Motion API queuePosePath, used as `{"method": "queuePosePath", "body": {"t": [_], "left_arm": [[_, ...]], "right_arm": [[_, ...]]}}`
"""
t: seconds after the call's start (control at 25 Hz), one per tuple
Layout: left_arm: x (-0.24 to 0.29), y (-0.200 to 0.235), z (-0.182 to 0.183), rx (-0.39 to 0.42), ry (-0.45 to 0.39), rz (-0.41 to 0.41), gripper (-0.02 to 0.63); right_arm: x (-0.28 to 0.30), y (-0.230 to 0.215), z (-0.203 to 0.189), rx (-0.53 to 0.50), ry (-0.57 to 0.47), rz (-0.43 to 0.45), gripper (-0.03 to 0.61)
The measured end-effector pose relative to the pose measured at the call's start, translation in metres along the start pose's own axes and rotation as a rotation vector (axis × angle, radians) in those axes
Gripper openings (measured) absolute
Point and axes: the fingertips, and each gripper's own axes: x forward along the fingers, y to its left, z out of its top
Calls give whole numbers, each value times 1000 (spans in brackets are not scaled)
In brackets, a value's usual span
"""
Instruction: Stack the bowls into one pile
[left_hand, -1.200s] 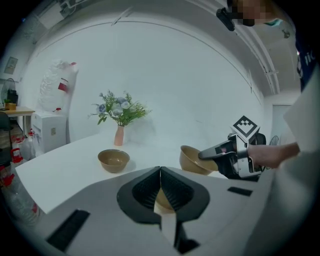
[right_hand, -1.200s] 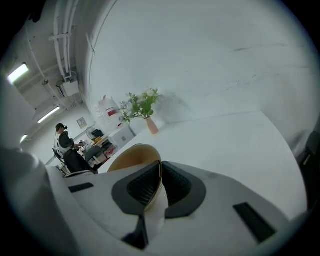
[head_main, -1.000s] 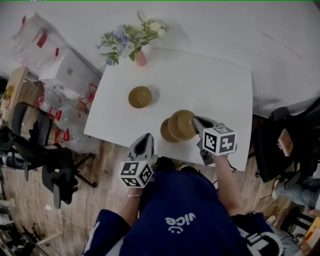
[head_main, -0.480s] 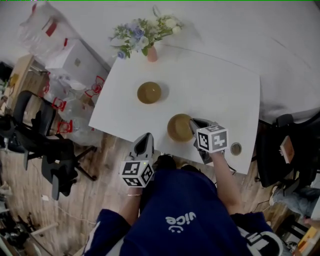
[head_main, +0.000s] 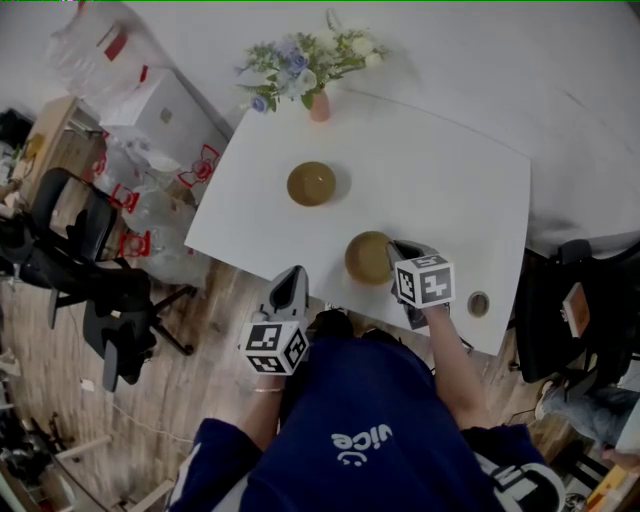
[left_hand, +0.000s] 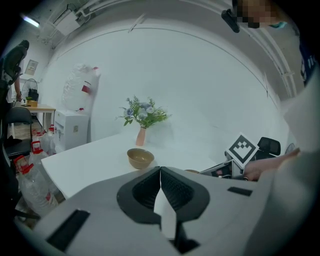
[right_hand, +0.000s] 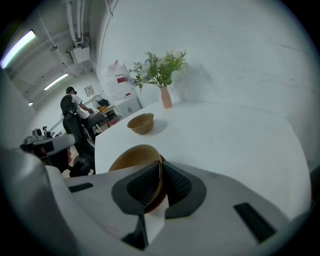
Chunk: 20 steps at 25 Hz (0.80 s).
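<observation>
Standing past the far bowl (head_main: 311, 183), a flower vase (head_main: 320, 105) edges the table (head_main: 440, 190).

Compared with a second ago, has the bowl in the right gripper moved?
Yes. Judged against the lone bowl, the held bowl shifted left and now hides the lower bowl it only partly overlapped before.

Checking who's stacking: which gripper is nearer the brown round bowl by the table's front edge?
Right. The right gripper has its jaws shut on the rim of the brown round bowl; the left gripper hangs shut and empty off the front edge of the white table.
</observation>
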Motion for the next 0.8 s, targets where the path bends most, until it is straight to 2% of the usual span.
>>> {"method": "queuePosePath", "body": {"t": [0.28, 0.48, 0.64, 0.8], "left_arm": [[4, 1, -1, 14, 10, -10, 18], [9, -3, -2, 14, 16, -19, 18], [13, -5, -2, 10, 17, -21, 18], [19, -8, -2, 5, 21, -26, 18]], "right_arm": [[3, 0, -2, -29, 4, -12, 41], [2, 7, -1, -48, 3, 26, 139], [-4, 8, 6, -91, -37, 11, 170], [-10, 7, 17, -85, -66, 19, 170]]}}
